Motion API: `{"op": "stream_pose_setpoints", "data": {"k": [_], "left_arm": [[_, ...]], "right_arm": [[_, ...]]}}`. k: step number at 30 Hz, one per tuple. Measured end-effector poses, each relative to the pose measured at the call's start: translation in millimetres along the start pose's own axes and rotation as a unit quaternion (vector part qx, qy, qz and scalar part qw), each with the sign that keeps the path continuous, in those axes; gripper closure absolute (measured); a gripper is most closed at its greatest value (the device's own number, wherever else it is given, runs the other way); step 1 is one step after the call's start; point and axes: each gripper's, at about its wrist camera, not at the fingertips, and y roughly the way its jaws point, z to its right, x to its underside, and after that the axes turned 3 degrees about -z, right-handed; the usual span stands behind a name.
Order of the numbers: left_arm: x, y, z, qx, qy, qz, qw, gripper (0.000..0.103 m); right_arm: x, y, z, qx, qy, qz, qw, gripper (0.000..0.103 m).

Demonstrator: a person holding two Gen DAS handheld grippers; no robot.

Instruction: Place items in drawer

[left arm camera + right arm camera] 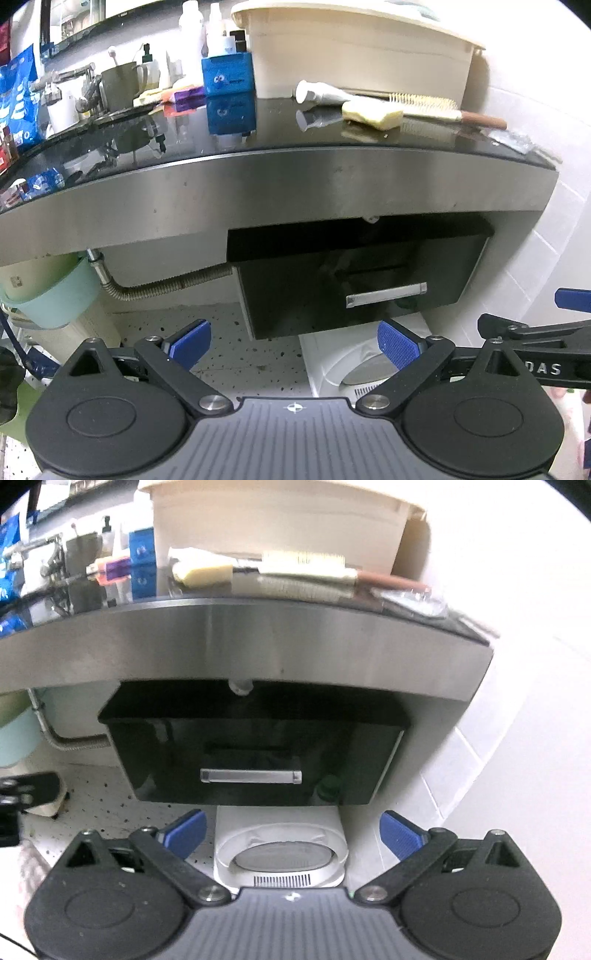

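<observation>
A black drawer with a silver handle hangs shut under the counter; it also shows in the right wrist view with its handle. On the counter lie a white tube, a yellow sponge and a hairbrush; the sponge and brush show blurred in the right wrist view. My left gripper is open and empty, below and in front of the drawer. My right gripper is open and empty, below the drawer.
A dark glossy counter with a steel front edge carries a cream tub, a blue box, a mug and bottles. A white appliance stands on the speckled floor below the drawer. A green basin hangs at left. White tiled wall is at right.
</observation>
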Motion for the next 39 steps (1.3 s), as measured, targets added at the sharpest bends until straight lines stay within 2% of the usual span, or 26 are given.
{"op": "stream_pose_setpoints", "data": {"k": [12, 39], "left_arm": [[-12, -18, 1, -0.015, -0.024, -0.009, 0.9996, 0.005], [-14, -62, 2, -0.040, -0.021, 0.023, 0.9987, 0.005]], "right_arm": [[-20, -44, -6, 0.010, 0.000, 0.019, 1.000, 0.002], [-24, -83, -11, -0.005, 0.005, 0.044, 0.999, 0.002]]}}
